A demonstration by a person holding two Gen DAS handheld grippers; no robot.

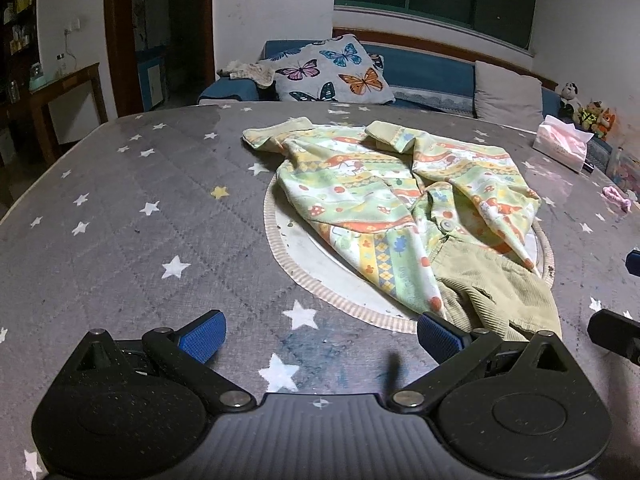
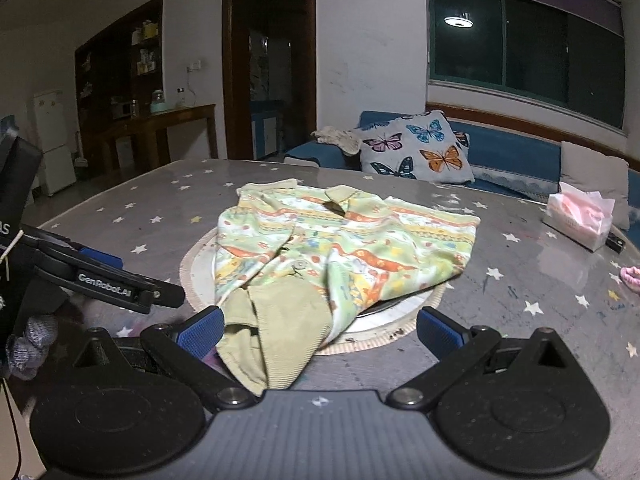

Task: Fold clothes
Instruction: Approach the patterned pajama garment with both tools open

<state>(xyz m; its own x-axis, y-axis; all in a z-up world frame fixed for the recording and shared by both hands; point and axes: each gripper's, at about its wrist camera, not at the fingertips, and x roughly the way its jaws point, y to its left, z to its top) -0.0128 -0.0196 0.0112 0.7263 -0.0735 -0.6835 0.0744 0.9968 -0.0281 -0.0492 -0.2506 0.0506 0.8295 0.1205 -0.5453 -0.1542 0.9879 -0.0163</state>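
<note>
A small child's garment point(image 1: 384, 204) with a green, yellow and orange print and olive corduroy hem point(image 1: 504, 300) lies crumpled on the round mat point(image 1: 304, 264) in the table's middle. It also shows in the right wrist view point(image 2: 340, 248), its corduroy part point(image 2: 276, 332) reaching toward me. My left gripper point(image 1: 320, 336) is open and empty, just short of the garment's near edge. My right gripper point(image 2: 320, 332) is open, with the corduroy hem lying between its fingers. The left gripper shows at the left in the right wrist view point(image 2: 120, 288).
The table has a grey star-print cover point(image 1: 120, 220). A tissue pack point(image 1: 560, 142) and a pink item point(image 1: 618, 198) sit at the right side. Behind are a blue sofa with a butterfly cushion point(image 1: 336, 72) and stuffed toys point(image 1: 588, 112).
</note>
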